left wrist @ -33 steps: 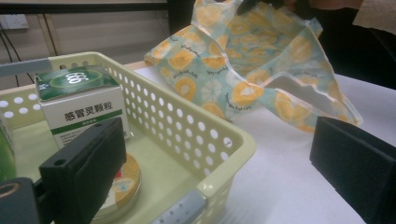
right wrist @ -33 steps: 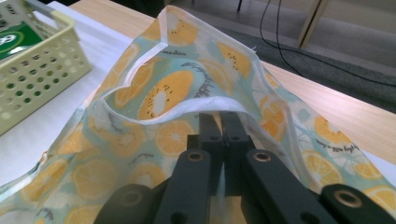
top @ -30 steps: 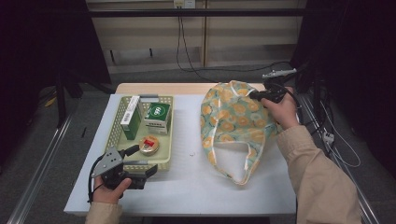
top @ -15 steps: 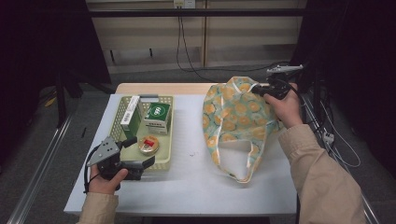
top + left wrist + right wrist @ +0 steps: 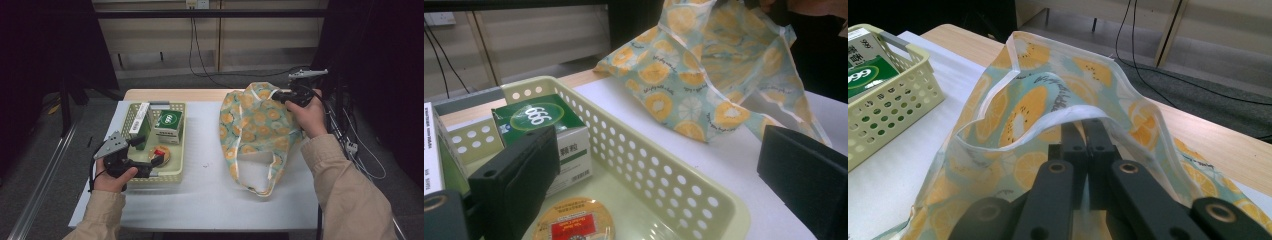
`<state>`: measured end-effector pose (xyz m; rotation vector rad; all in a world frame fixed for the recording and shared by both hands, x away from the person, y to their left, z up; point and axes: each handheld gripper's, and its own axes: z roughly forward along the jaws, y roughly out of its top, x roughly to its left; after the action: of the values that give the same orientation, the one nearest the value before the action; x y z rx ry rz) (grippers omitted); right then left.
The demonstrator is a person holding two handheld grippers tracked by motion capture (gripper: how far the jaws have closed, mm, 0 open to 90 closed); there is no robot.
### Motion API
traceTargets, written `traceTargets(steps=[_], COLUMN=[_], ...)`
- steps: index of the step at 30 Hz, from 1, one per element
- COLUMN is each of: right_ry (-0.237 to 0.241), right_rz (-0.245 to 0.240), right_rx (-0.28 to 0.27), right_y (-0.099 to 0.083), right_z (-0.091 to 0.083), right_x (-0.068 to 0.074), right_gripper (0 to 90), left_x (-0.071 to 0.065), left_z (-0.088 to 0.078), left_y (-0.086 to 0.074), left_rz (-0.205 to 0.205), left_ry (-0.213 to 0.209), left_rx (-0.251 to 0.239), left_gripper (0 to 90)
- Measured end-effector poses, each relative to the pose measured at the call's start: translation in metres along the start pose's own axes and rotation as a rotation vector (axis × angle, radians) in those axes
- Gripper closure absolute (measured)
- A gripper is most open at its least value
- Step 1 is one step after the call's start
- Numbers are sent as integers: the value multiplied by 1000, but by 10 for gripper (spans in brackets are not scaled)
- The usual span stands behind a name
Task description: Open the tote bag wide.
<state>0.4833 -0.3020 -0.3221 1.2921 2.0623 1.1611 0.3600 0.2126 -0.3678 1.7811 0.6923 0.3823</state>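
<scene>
My right gripper (image 5: 281, 95) is clenched on the rim of the one orange-print bag (image 5: 255, 127), lifting its mouth off the white table (image 5: 200, 195) at the right side. My left gripper (image 5: 152, 162) stands with jaws spread and empty at the near edge of the one yellow basket (image 5: 131, 116). Nothing appears packed yet: I count one green box (image 5: 167, 125), one white carton (image 5: 139, 119) and one round tin (image 5: 160, 153) in the basket, all left to move.
</scene>
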Motion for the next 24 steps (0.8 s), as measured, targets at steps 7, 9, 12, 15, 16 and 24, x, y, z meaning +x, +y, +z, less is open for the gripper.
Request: traceTargets(steps=[7,9,12,15,16,24], right_ry=[3,4,2,3,3,2], right_rz=[0,0,0,7,6,9], right_rx=[3,4,6,1,4,6], right_y=[0,0,-2,-3,-4,-7], right_z=[-1,-1,0,0,0,0], right_x=[2,2,2,1,1,1], right_gripper=[900,900,900,900,900,900], left_x=[12,14,16,19,21,31], left_z=[3,4,6,8,9,20], left_y=[5,7,11,14,16,25], left_rz=[-12,-10,-4,-8,-6,2], left_ry=[21,22,12,1,11,0], left_rx=[22,27,42,37,39,62], left_gripper=[34,34,34,34,34,34])
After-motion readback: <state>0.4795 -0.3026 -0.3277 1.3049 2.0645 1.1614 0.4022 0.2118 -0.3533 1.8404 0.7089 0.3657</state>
